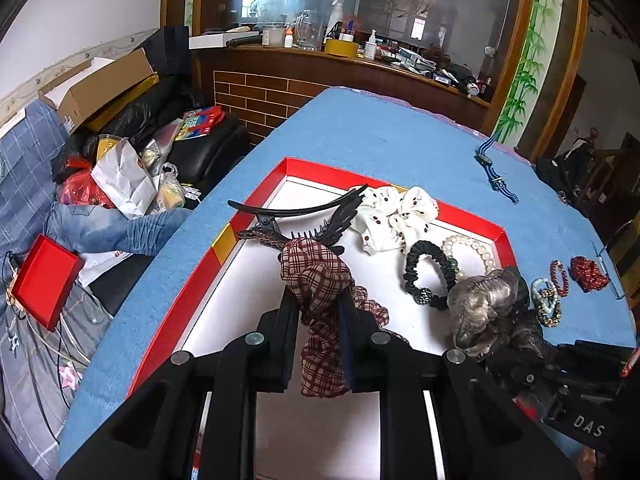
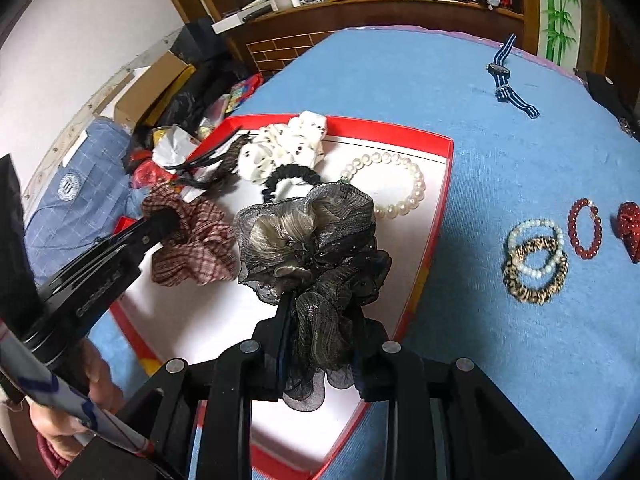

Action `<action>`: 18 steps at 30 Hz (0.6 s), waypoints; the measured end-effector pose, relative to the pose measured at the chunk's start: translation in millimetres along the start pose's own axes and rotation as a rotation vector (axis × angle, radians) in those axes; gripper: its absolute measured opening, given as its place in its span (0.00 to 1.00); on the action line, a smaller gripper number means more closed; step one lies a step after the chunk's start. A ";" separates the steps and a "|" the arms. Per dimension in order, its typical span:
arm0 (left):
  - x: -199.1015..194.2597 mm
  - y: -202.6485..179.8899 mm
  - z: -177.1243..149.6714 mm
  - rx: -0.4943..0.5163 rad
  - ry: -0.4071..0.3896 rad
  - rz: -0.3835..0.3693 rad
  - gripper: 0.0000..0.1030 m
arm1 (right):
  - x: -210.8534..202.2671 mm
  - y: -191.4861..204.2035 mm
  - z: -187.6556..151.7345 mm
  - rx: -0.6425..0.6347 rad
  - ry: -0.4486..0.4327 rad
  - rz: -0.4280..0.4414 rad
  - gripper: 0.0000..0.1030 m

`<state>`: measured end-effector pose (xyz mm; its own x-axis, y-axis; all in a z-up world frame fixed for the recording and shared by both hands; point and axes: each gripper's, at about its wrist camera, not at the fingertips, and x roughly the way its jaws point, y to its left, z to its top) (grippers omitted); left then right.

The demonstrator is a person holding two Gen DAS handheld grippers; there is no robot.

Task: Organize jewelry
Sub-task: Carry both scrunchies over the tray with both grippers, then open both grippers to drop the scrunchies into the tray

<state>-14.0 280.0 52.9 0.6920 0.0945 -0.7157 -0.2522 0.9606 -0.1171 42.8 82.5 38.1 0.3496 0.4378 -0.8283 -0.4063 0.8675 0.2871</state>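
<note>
Scrunchies, plaid scrunchie point(image 1: 316, 280) and grey organza scrunchie point(image 2: 308, 248), are being held clamped in left gripper point(image 1: 318, 308) and right gripper point(image 2: 320, 320) above the red tray point(image 1: 192, 280) near its front edge.

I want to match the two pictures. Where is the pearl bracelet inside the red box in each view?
Left wrist view: the pearl bracelet lies right of centre, beside the black hair tie.
Right wrist view: the pearl bracelet lies above centre, near the box's right edge.
Shared landmark: the white dotted scrunchie.
</note>
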 end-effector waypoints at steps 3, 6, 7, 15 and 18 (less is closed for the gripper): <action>2.7 0.7 0.2 -0.004 0.008 -0.002 0.19 | 4.0 -2.1 2.9 0.003 -0.005 -0.009 0.34; 1.3 1.0 0.1 0.001 0.000 -0.001 0.30 | 3.0 -2.1 3.5 -0.004 -0.014 -0.020 0.43; -0.2 1.2 0.4 0.001 -0.009 0.002 0.33 | 1.4 -1.9 3.5 -0.003 -0.019 -0.021 0.45; -16.0 -4.7 4.5 0.006 -0.043 -0.002 0.36 | -31.7 14.4 -0.8 -0.075 -0.106 -0.053 0.53; -24.9 -8.6 5.1 0.013 -0.061 0.001 0.37 | -49.1 24.2 -6.9 -0.118 -0.162 -0.095 0.58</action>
<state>-25.6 270.7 75.3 0.7317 0.1110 -0.6726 -0.2446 0.9637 -0.1071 10.0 80.3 82.5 0.5181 0.3958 -0.7582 -0.4577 0.8772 0.1452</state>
